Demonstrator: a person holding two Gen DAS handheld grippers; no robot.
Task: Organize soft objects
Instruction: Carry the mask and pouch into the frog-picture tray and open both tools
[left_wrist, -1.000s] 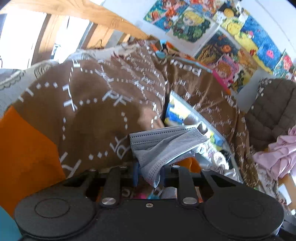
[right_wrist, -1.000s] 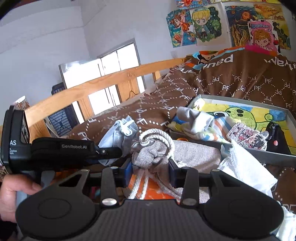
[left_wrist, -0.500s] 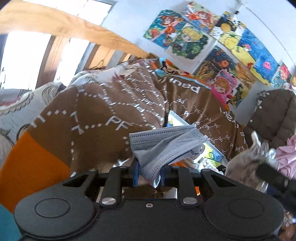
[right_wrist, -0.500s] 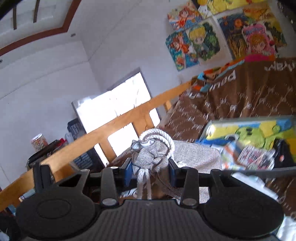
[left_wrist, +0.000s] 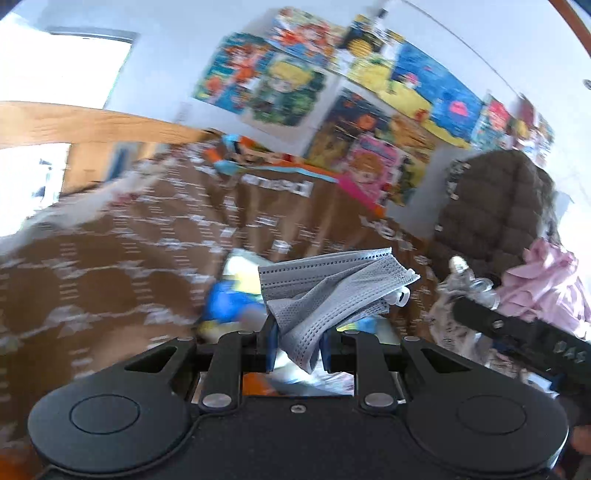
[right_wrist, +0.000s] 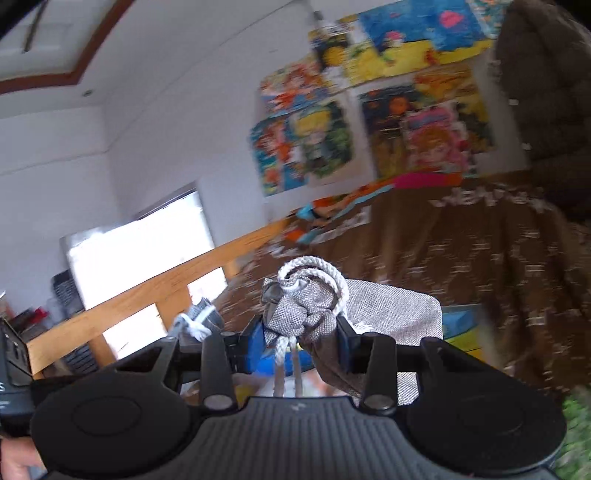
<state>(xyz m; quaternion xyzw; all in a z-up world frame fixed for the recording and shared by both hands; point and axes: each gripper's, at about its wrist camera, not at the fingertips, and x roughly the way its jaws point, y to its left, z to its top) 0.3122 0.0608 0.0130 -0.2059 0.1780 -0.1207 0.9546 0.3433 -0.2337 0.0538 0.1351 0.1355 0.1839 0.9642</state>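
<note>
Carry step, we judge. Left gripper (left_wrist: 297, 341) clamps face mask (left_wrist: 328, 284); right gripper (right_wrist: 301, 341) clamps drawstring pouch (right_wrist: 354, 314). Next: we pick drop spot, release each.

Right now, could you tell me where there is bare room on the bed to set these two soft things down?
The open stretch of brown patterned blanket, between the wooden bed rail and the yellow-and-blue tray, looks bare, though blurred. Right of the tray is crowded: the pink garment and dark quilted cushion.
</note>
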